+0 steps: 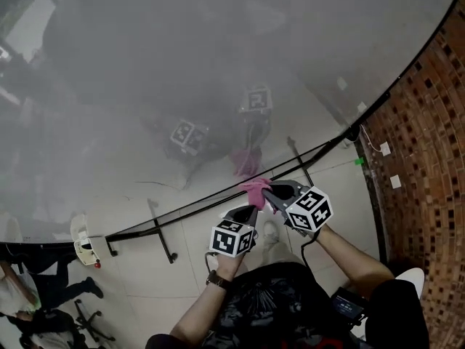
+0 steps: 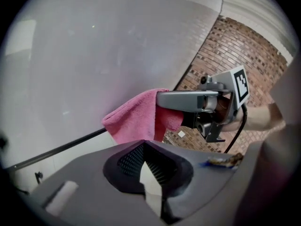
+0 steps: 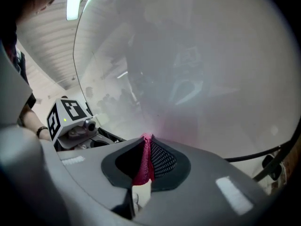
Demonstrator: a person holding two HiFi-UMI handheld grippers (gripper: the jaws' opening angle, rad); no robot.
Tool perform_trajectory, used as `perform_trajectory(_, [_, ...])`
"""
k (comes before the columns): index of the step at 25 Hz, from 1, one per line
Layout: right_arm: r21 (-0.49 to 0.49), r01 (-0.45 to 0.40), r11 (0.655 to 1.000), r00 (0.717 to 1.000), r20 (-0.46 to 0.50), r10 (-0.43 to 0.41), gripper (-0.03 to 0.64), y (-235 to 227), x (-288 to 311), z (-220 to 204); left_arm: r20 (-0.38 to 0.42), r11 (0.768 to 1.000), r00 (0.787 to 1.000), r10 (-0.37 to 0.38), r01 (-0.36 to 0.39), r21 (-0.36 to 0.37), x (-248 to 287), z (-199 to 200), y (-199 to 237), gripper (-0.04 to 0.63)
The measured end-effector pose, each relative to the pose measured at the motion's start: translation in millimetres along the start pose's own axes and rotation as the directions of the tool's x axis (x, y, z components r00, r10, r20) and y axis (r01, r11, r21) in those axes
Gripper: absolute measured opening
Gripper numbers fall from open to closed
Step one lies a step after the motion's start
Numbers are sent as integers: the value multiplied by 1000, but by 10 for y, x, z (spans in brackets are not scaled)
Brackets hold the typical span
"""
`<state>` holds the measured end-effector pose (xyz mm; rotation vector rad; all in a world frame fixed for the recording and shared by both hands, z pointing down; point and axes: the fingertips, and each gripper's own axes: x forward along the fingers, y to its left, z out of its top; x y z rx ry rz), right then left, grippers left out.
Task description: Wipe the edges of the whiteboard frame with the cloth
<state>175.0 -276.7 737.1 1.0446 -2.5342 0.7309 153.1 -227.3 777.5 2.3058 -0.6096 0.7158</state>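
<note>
The right gripper was clamped on a pink terry cloth. Its own view showed a fold of the fabric pinched flat between the two jaws, with the rest bunched beyond the tips. That bunch lay on the thin black metal frame along the bottom edge of the large glossy grey whiteboard. It sat right of the edge's middle and well short of the bottom right corner by the brown brick wall. The cloth seemed to be gripped by one fold so that the loose wad, not the hard jaw tips, met the rail. A wad like that can wrap over the narrow rail as it slides.

The left gripper sat just beside the right one, slightly nearer the person. Its jaws were closed together with nothing between them. Its view looked across at the cloth and the side of the right gripper, so it appeared to be idle, held close but not touching the frame.

Both grippers were low over the pale tiled floor, and the person leaned over them. I judged the wiping to be under way on this bottom edge. A sideways stroke along the rail would need steady pressure, or the thin fold could slip from the jaws.
</note>
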Motion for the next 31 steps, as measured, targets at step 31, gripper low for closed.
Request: perform_trajectory(31, [-5, -130, 991, 985, 112, 130, 25, 2143, -3363, -548, 432, 871, 758, -489, 446, 203, -1415, -547, -3782, 5])
